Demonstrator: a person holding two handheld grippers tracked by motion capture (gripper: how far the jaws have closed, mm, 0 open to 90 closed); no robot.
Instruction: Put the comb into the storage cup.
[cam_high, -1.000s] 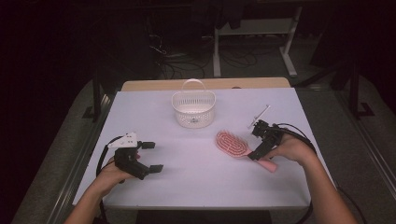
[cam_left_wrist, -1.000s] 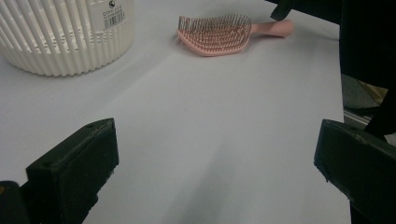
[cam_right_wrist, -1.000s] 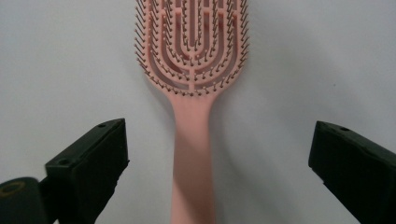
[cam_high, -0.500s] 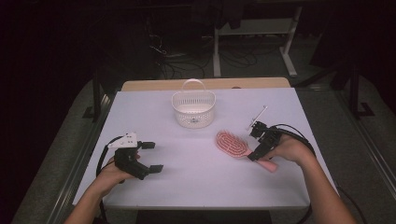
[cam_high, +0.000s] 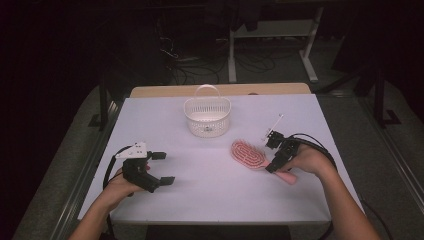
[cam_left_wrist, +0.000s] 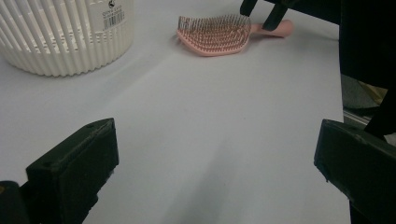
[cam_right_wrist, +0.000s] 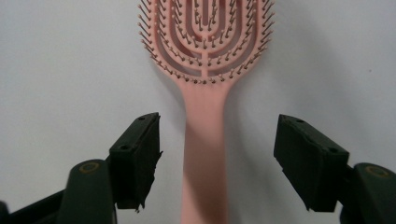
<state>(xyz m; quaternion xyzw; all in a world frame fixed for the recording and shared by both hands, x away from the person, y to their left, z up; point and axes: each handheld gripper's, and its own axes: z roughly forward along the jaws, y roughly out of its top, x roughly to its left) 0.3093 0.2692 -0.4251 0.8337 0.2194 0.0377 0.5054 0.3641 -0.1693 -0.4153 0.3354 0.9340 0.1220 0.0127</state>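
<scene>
A pink hairbrush (cam_high: 248, 153) lies bristles up on the white table (cam_high: 210, 200), right of centre, with its handle pointing toward the person. My right gripper (cam_high: 271, 152) is open and hangs over the handle. In the right gripper view the handle (cam_right_wrist: 205, 140) runs between the two spread jaws of that gripper (cam_right_wrist: 217, 140), touching neither. My left gripper (cam_high: 164, 168) rests open near the table's front left with nothing in it. In the left gripper view its jaws (cam_left_wrist: 217, 163) stand wide apart and face the hairbrush (cam_left_wrist: 215, 32) far off.
A white slatted basket (cam_high: 207, 116) with a hoop handle stands at the back middle of the table; it also appears as the basket (cam_left_wrist: 65, 32) at the upper left. Black cables trail from both grippers. The floor around the table is dark.
The right gripper has shifted only slightly over the brush handle. The left gripper and the basket have not moved.
</scene>
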